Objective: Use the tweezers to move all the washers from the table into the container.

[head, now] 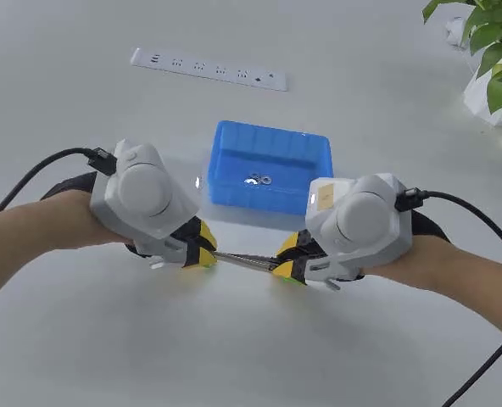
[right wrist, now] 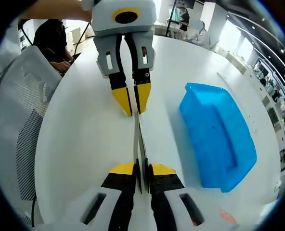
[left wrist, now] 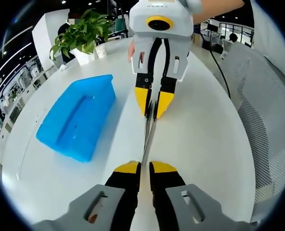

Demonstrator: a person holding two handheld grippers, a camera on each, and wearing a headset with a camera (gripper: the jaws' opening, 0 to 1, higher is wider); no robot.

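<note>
The two grippers face each other, tip to tip, low over the white table (head: 251, 339). Thin metal tweezers (head: 244, 260) span the gap between them. My left gripper (head: 202, 247) is shut on one end of the tweezers (left wrist: 147, 134). My right gripper (head: 289, 259) is shut on the other end (right wrist: 138, 139). Just behind them sits a blue container (head: 272, 140) with a few washers (head: 258, 180) lying inside. In the left gripper view the container (left wrist: 77, 120) lies left of the jaws; in the right gripper view it (right wrist: 219, 134) lies to their right.
A white power strip (head: 209, 69) lies at the far side of the table. A potted plant (head: 493, 51) stands at the far right corner. Black cables (head: 39, 170) trail from both grippers. A mesh chair (left wrist: 263, 120) stands beside the table.
</note>
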